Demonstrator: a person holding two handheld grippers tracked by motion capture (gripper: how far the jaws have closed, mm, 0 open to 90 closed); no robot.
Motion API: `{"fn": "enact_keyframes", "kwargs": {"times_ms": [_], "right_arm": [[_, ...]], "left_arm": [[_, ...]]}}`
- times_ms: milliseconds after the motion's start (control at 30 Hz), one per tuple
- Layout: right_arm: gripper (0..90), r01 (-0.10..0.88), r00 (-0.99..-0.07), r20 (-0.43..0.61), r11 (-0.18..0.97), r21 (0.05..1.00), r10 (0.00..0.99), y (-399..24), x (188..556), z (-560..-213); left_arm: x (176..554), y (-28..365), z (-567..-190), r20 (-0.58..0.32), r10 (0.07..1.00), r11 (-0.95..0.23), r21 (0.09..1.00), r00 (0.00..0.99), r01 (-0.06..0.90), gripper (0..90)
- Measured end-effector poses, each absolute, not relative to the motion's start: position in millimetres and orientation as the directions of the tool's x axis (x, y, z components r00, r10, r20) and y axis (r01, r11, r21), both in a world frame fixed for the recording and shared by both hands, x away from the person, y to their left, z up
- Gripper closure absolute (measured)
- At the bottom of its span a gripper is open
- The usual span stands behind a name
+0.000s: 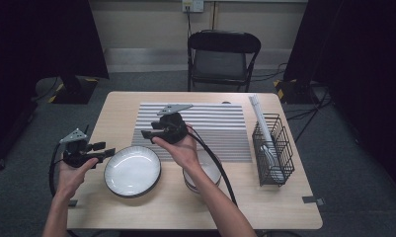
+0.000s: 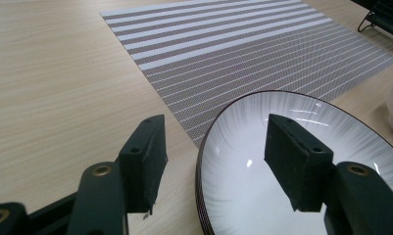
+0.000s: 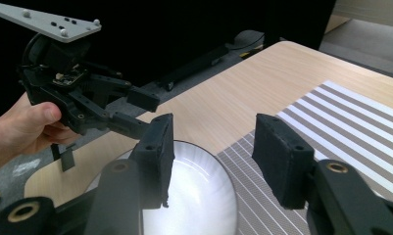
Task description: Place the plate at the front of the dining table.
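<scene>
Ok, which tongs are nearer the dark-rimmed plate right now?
Left. The left tongs sit at the dark-rimmed plate's left rim, open astride its edge. The right tongs hover beyond its far edge, above the striped placemat.

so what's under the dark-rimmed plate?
The dark-rimmed plate lies mostly on bare table; its far edge meets the striped mat. Whatever lies directly beneath is covered, though its rim looks stacked.

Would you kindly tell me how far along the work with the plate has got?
Early. The plate lies flat on the table beside the striped mat. The left gripper is at its rim, jaws open astride it. The right gripper hovers empty. Gripping and moving remain.
</scene>
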State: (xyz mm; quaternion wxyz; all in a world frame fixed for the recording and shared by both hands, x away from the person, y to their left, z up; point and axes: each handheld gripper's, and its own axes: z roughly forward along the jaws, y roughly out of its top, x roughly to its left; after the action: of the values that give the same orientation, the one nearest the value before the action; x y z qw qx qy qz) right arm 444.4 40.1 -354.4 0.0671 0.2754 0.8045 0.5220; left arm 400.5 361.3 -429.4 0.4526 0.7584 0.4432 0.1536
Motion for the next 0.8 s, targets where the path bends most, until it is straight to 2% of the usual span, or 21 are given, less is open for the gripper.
{"fn": "enact_keyframes", "kwargs": {"times_ms": [533,800], "right_arm": [[53.7,0.386,-0.865,0.214,0.330,0.861,0.455,81.9,442.8,-364.9],[55.7,0.422,-0.861,0.239,0.370,0.828,0.448,98.0,446.5,-382.6]], "left_arm": [[400.0,365.4,-432.0,-0.171,0.806,-0.188,0.834,0.567,0.519,46.0],[401.8,368.3,-435.6,-0.198,0.801,-0.181,0.819,0.565,0.544,51.1]]}}
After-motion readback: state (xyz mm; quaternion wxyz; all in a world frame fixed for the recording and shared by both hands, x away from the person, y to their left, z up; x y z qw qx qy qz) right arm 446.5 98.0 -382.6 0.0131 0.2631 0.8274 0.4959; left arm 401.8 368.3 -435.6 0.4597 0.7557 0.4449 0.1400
